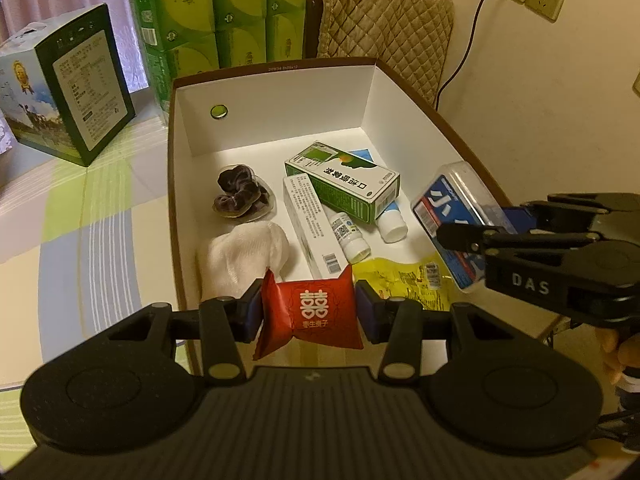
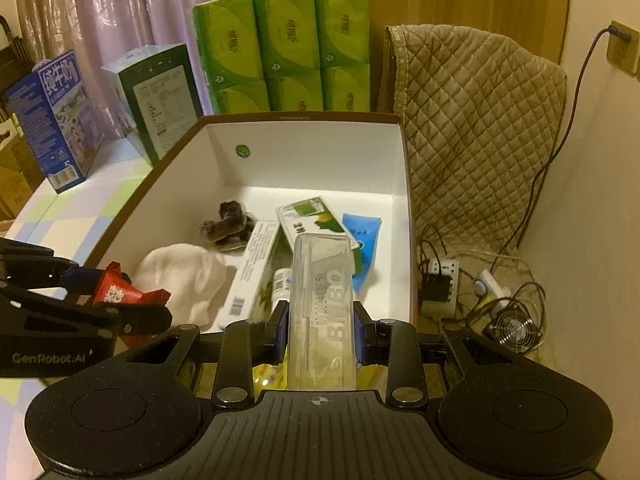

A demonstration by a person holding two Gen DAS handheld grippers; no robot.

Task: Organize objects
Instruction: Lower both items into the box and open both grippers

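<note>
My left gripper (image 1: 309, 311) is shut on a red packet (image 1: 310, 314) with a white double-happiness mark, held over the near edge of the white-lined cardboard box (image 1: 276, 120). My right gripper (image 2: 320, 326) is shut on a clear plastic case (image 2: 322, 312), held over the box's near right side. That case (image 1: 456, 216) shows a blue label in the left wrist view. In the right wrist view the red packet (image 2: 120, 290) sits at the left between the left gripper's fingers. Inside the box lie a white cloth (image 1: 244, 254), a dark scrunchie (image 1: 240, 194), a green carton (image 1: 344, 180) and small bottles (image 1: 350, 234).
Green tissue packs (image 2: 280, 48) stand behind the box, with a dark green carton (image 1: 76, 84) and a blue milk carton (image 2: 52, 120) to the left on the checked tablecloth (image 1: 80, 240). A quilted chair cover (image 2: 480, 128) is at right; cables, a power strip and a small fan (image 2: 514, 330) lie on the floor.
</note>
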